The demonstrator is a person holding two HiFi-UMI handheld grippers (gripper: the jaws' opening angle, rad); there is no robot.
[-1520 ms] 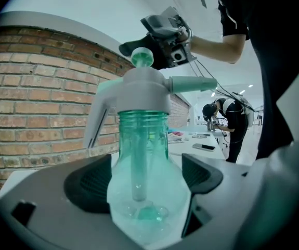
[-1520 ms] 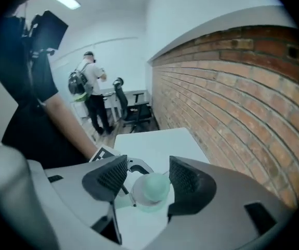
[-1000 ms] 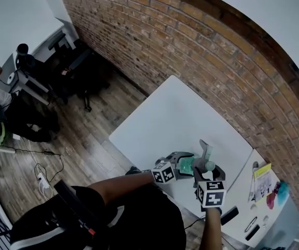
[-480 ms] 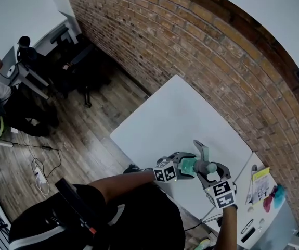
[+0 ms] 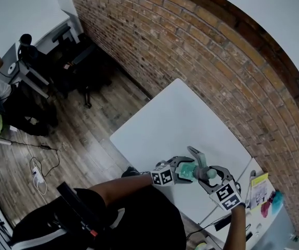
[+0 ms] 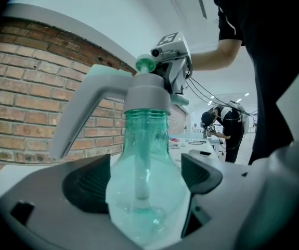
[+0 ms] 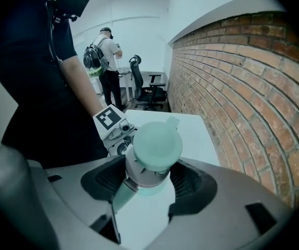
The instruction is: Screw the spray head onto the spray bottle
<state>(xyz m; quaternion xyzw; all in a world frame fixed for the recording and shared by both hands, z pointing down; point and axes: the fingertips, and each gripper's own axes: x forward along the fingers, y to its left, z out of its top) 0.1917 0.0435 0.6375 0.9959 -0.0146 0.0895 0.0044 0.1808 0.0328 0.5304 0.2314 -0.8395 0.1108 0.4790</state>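
The left gripper clamps the clear green bottle by its bulbous body, above the white table's near edge. The bottle stands upright, neck up, topped by the grey head, which the right gripper pinches from above. The head's lever slants down toward the brick wall.

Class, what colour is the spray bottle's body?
The spray bottle is see-through teal, clearest in the left gripper view.
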